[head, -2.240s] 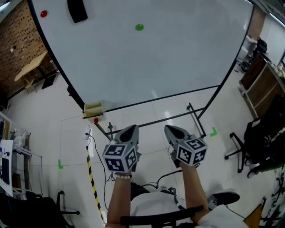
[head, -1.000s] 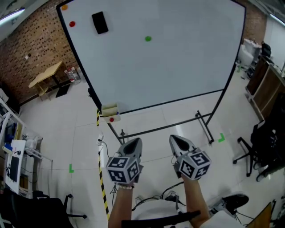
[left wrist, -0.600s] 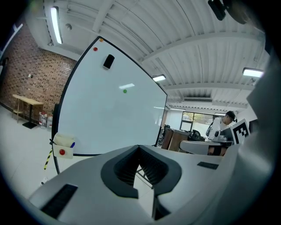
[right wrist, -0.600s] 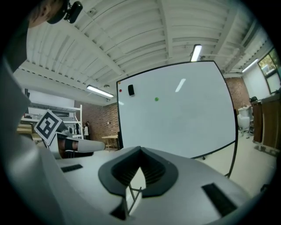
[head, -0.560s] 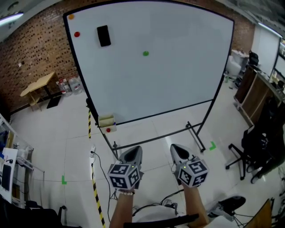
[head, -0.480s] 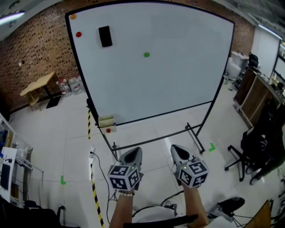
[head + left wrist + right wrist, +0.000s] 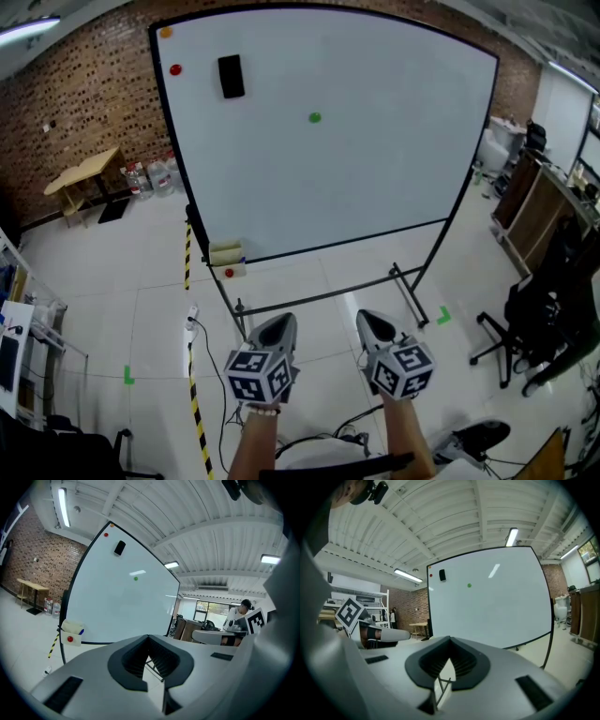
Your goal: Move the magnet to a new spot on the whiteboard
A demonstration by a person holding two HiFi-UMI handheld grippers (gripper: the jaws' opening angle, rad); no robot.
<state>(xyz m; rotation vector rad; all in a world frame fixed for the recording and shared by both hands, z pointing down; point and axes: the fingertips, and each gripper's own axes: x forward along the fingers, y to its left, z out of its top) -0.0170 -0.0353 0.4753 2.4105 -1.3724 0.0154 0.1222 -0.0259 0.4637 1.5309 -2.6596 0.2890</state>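
Glossy white whiteboard (image 7: 375,178) in a thin black frame. The small round green magnet (image 7: 314,117) sits flat on its upper middle, well apart from both grippers. I hold the left gripper (image 7: 279,324) and right gripper (image 7: 367,322) low, ribbed dark jaws pressed together, nothing between. Black rectangular eraser (image 7: 230,76) upper left, near the red magnet (image 7: 175,68).

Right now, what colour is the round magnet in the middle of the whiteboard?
The small round magnet is green; the head view shows it best.

Green magnet (image 7: 314,117) on whiteboard (image 7: 375,187), left tool (image 7: 278,325), right tool (image 7: 368,323) side by side below
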